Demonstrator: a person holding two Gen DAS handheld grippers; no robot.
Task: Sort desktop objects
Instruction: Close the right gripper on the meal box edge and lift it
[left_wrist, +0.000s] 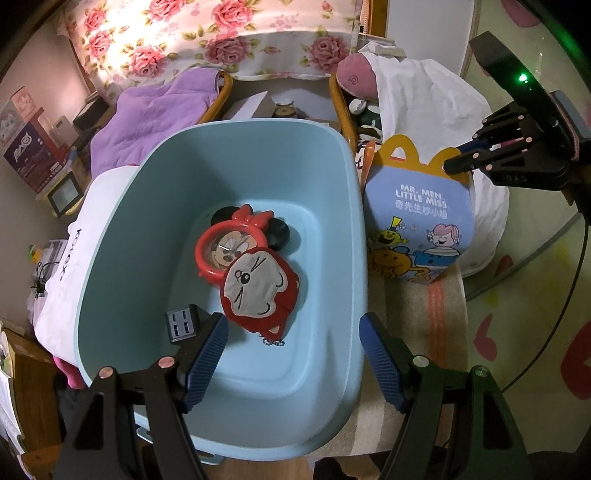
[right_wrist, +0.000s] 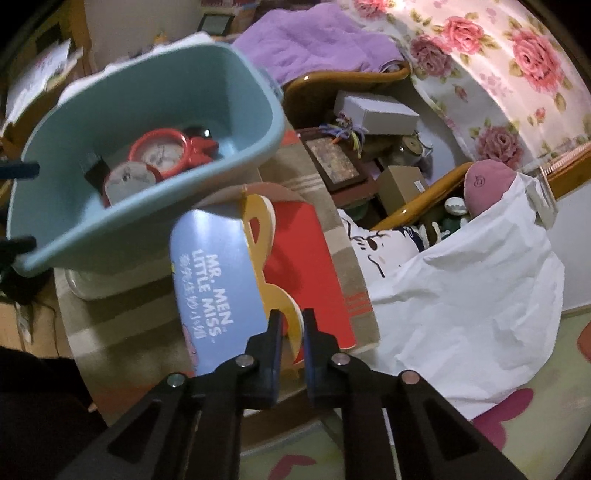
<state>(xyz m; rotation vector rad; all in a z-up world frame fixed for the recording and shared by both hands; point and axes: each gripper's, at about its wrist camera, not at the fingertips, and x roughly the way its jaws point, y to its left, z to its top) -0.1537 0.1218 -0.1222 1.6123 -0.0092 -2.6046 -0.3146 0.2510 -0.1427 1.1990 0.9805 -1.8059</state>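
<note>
Now box handle (right_wrist: 291, 325) within right gripper (right_wrist: 293, 334)

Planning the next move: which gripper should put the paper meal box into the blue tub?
Right. The right gripper is already pinched on the paper meal box's yellow handle; the left gripper hangs open over the blue tub, holding nothing.

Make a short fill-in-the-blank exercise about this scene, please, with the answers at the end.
1. The Minnie Mouse clock lies inside the light ____ tub.
2. The right tool is closed on the ____ handle of the Mr. Men Little Miss box.
3. The left tool is ____ and holds nothing.
4. The red cat pouch partly covers the ____.

Answers: blue; yellow; open; clock
</note>
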